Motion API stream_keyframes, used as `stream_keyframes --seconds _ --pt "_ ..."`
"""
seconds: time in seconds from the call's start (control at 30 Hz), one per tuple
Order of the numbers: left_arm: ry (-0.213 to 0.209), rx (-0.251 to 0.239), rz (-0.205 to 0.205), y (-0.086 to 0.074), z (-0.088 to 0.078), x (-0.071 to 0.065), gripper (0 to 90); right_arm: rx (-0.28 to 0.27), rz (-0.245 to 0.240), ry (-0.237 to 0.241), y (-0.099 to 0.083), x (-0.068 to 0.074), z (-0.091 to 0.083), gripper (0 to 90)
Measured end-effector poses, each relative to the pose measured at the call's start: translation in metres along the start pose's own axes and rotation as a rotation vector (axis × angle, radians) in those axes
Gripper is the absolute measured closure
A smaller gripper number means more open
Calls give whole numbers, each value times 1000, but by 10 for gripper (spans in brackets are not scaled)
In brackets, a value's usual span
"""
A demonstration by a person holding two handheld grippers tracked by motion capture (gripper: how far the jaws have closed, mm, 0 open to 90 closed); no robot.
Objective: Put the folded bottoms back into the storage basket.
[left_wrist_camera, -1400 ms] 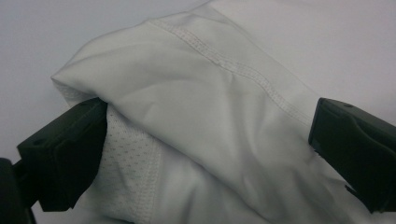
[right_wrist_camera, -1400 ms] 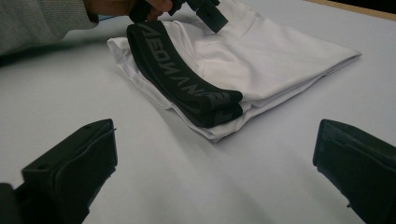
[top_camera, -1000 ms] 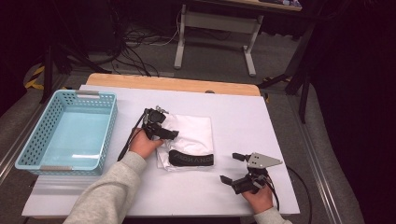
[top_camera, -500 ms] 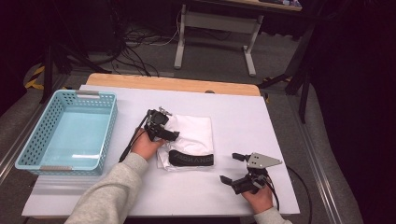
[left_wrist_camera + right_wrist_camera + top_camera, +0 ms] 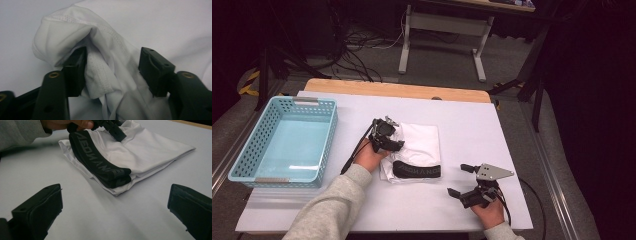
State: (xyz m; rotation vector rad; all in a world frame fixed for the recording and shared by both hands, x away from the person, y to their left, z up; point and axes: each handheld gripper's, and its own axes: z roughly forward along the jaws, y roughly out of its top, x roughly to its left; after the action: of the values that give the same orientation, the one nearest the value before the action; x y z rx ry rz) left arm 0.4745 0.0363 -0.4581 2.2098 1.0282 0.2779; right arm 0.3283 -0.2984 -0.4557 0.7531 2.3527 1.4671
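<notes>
The left claw (image 5: 112,72) has just been closing, with a bunched fold of the white garment (image 5: 105,50) between its jaws; one pad touches the cloth, the other stands a little clear, so it is not yet clenched. The garment (image 5: 417,150), folded with its black waistband (image 5: 416,170) at the near edge, lies mid-worktop (image 5: 512,130). Right of the garment, the right claw (image 5: 462,181) rests released, jaws wide. Left of the garment sits a blue basket (image 5: 242,165).

L gripper (image 5: 112,72) jaws have just been closing w/ a bunched fold of white garment (image 5: 100,50) between them. L jaw touches the stitched hem; R jaw sits beside the cloth. White counter (image 5: 15,30) behind.
</notes>
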Motion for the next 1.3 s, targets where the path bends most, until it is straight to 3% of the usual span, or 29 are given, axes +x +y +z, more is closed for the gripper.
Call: stream_keyframes --seconds 0.17,0.3,0.6,0.7,1.3 --pt "-15 -5 6 1 1 -6 632 -1 2 1 0 0 0 5" --pt "-8 -10 3 1 1 -10 699 -2 2 2 0 0 0 5" --pt "-3 -24 -4 1 -1 -9 729 -4 0 1 0 0 -1 5" --pt "-39 -50 -32 2 -6 -5 734 -5 0 -1 0 0 -1 5" --pt "-141 -210 -35 15 -41 -5 740 -9 0 -3 0 0 -2 5"
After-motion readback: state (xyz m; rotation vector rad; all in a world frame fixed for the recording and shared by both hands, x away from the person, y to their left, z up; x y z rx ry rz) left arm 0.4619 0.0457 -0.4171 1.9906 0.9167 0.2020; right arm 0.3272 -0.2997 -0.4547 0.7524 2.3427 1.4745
